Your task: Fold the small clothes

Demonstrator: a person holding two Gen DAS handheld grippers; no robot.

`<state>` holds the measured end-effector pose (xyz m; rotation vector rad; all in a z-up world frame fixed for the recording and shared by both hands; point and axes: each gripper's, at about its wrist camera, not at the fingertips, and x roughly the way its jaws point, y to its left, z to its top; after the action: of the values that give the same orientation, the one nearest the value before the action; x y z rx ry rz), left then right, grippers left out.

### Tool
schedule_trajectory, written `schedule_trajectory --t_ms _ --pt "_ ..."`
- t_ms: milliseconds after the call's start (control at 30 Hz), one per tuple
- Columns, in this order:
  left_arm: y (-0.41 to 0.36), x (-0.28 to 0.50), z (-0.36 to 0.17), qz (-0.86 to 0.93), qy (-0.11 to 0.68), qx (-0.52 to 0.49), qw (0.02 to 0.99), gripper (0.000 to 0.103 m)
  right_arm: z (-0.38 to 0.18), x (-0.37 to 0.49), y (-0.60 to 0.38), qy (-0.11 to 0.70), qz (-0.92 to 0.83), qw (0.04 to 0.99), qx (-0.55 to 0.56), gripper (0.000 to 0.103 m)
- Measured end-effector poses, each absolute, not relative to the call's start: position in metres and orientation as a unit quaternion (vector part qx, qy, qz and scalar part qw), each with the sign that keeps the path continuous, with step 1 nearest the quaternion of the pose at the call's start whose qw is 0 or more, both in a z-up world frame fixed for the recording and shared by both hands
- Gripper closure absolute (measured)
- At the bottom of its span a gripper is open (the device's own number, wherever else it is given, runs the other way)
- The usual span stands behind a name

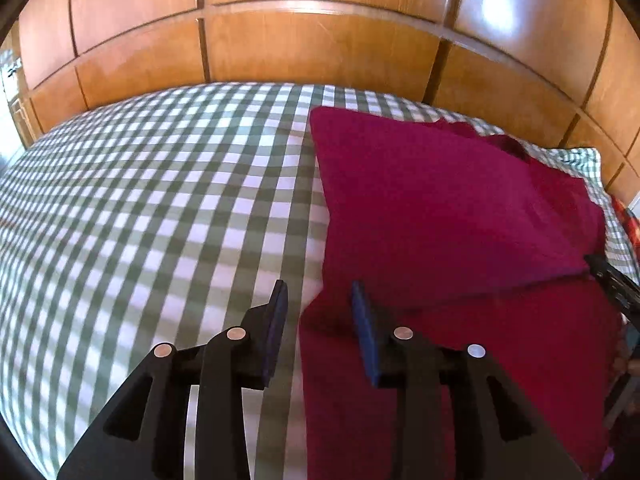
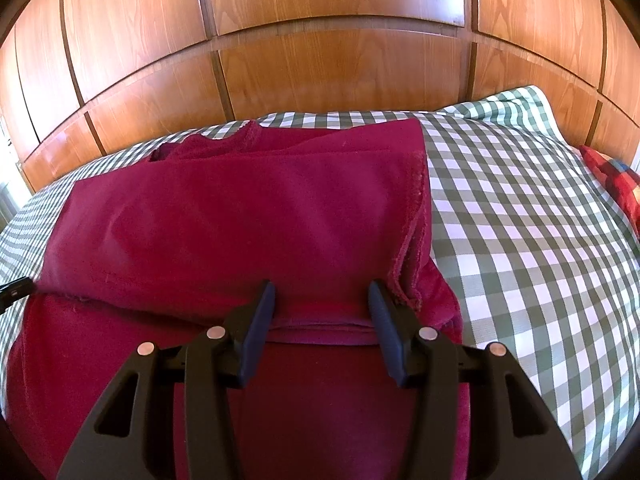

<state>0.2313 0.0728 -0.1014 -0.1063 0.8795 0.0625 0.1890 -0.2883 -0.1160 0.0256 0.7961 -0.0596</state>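
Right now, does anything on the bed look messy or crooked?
A little. The dark red fleece garment is partly folded, but its fuzzy right edge bunches unevenly, and the collar at the far end is rumpled. Nothing looks spilled or torn on the green checked bedsheet.

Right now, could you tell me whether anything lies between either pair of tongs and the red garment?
Nothing visible does. The left tongs stand open over the left edge of the red garment, and the right tongs stand open above its folded hem, on the checked bedsheet.
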Motion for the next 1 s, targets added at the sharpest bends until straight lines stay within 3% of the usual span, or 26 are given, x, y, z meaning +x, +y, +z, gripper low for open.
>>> schedule_trajectory --t_ms 133,233,267,333,367,633,1000 --pt "0.07 0.19 -0.09 0.021 0.415 -0.048 0.908 0.069 -0.114 0.189 -0.277 0.39 -0.051 0.919 -0.022 0.053" --pt "0.069 0.161 -0.084 0.015 0.398 -0.052 0.916 0.051 -0.111 0.185 -0.266 0.391 -0.075 0.916 -0.055 0.049" --pt "0.068 0.152 -0.082 0.014 0.393 -0.052 0.918 0.05 -0.109 0.182 -0.264 0.392 -0.081 0.915 -0.057 0.044" --pt "0.066 0.136 -0.082 0.01 0.389 -0.047 0.92 0.05 -0.107 0.175 -0.263 0.398 -0.098 0.911 -0.055 0.013" --pt "0.065 0.132 -0.082 0.009 0.388 -0.045 0.92 0.05 -0.108 0.173 -0.263 0.405 -0.098 0.908 -0.049 0.006" --pt "0.06 0.098 -0.09 -0.003 0.391 -0.028 0.92 0.05 -0.113 0.127 -0.277 0.438 -0.088 0.893 -0.053 0.006" --pt "0.078 0.076 -0.116 -0.007 0.427 -0.049 0.903 0.05 -0.119 0.043 -0.318 0.484 -0.029 0.873 0.061 0.006"
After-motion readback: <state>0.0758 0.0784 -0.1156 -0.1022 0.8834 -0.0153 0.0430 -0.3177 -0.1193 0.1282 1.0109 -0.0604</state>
